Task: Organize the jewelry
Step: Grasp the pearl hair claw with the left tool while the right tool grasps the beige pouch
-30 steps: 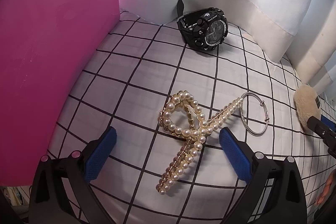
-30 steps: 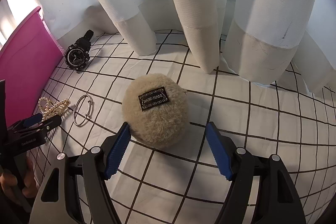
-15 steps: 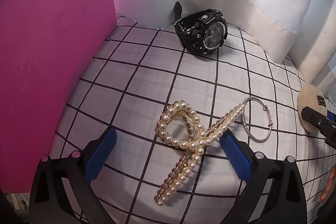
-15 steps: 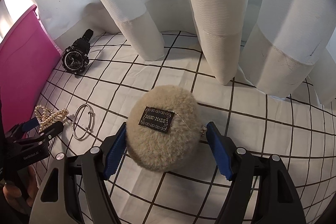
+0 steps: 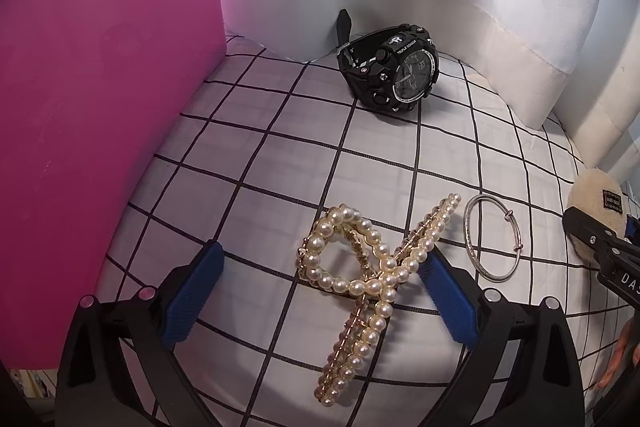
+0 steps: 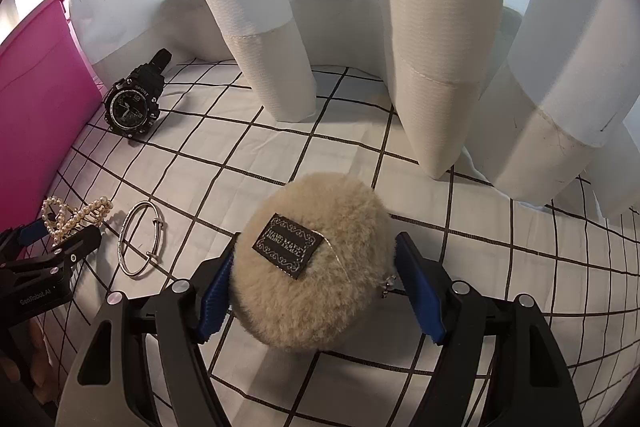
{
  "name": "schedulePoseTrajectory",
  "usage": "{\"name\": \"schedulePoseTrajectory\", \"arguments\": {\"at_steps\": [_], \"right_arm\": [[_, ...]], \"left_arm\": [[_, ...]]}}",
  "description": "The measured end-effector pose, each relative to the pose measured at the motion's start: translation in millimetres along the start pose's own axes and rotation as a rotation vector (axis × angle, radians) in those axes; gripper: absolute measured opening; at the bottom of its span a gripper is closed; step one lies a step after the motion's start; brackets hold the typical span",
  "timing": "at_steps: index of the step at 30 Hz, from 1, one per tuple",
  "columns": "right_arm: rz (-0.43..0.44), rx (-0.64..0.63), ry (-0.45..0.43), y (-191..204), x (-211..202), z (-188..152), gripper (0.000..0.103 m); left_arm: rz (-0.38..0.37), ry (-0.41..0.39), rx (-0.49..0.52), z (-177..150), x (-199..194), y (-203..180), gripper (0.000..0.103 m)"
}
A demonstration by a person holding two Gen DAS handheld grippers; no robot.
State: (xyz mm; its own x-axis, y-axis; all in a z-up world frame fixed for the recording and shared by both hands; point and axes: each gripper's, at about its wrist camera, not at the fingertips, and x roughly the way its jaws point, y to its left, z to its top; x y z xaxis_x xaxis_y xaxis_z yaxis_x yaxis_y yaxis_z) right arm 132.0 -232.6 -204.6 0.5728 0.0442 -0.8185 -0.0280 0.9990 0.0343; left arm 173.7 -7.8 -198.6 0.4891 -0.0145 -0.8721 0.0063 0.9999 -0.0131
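The right gripper (image 6: 316,291) is spread wide around the pouch (image 6: 310,263), not yet squeezed. The left gripper (image 5: 320,287), also open, straddles the pearl clip (image 5: 360,279); bangle (image 5: 494,239) at two o'clock. The pouch is judged soft and light, best pinched across its middle.

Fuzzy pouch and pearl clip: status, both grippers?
Right gripper open, jaws straddling fuzzy pouch, not clamped. Left gripper open around pearl hair clip, right pad at its edge. Silver bangle close beside clip; watch clear.
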Motion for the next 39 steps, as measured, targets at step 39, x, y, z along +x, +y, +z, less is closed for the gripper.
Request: {"name": "schedulePoseTrajectory", "arguments": {"at_steps": [39], "right_arm": [[0.089, 0.057, -0.051, -9.6, -57.0, -40.0, 0.053]], "left_arm": [[-0.015, -0.047, -0.002, -45.3, -66.6, 1.8, 0.052]]}}
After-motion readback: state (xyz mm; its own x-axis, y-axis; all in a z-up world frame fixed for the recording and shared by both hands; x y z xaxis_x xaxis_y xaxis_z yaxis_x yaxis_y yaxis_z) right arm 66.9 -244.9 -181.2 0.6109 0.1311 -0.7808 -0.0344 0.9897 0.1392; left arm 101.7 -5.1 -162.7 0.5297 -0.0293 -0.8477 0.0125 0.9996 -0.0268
